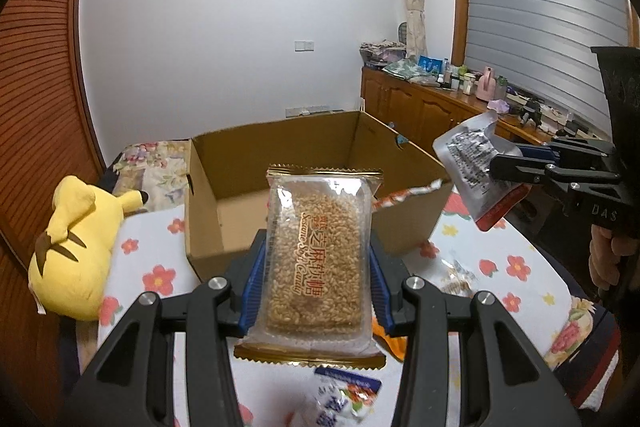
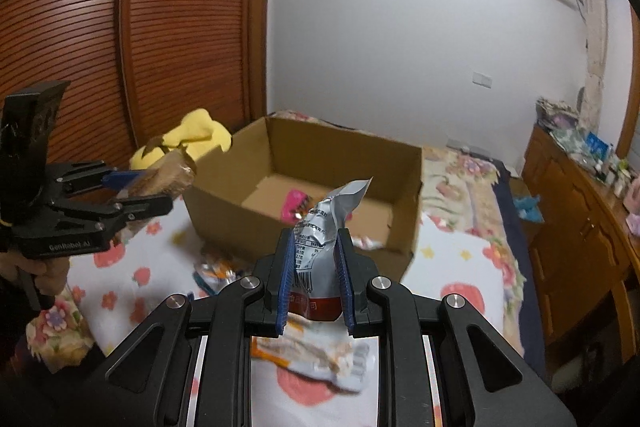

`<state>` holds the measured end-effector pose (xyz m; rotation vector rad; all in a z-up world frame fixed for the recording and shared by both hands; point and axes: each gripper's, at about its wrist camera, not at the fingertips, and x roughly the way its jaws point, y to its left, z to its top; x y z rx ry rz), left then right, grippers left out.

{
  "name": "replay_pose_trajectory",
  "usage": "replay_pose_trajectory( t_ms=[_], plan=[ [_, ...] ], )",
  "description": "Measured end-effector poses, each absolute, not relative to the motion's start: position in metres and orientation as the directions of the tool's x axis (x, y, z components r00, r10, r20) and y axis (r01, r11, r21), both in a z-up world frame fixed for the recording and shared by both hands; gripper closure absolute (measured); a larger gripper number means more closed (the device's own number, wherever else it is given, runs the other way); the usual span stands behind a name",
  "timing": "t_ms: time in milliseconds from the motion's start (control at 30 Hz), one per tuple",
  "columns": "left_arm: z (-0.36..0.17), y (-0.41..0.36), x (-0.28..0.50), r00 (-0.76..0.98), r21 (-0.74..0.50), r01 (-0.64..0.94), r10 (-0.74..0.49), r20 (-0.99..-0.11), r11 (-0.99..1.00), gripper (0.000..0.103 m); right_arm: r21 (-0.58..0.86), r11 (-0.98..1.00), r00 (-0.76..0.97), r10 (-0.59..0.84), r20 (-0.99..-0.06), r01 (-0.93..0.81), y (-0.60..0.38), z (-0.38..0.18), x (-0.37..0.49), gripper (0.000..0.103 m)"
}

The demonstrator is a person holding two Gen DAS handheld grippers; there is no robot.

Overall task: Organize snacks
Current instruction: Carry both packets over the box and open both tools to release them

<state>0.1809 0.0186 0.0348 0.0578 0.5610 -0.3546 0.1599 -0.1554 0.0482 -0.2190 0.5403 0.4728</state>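
"Sesame Soft Candy" wrapper [image 1: 316, 267] in left claw [image 1: 316, 287]

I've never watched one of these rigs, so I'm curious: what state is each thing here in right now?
Left gripper: shut on sesame candy pack.
Sesame candy pack: sealed, held above the bed.
Right gripper: shut on silver pouch.
Silver pouch: crumpled, held upright.
Cardboard box: open, a pink packet inside.
Yellow plush: lying beside the box.
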Motion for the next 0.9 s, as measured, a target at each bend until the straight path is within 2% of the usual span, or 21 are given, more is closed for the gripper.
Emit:
replay_pose_trajectory(
  t_ms=[267,733,900],
  plan=[
    [0.036,0.019,0.222,0.778,-0.043,0.332,-0.299,-0.553,0.942,0.059,-0.11,0.86,0.749,0.364,-0.553,-0.499,-0.14,0.047,0.206,0.085],
    [0.027,0.018,0.277,0.758,-0.002,0.311,-0.249,-0.603,0.951,0.059,-0.109,0.864,0.698,0.317,-0.642,-0.492,-0.155,0.009,0.268,0.084],
    [0.027,0.012,0.293,0.751,0.003,0.316,-0.248,-0.612,0.949,0.059,-0.06,0.864,0.663,0.337,-0.668,-0.5,-0.159,0.0,0.279,0.083]
  ],
)
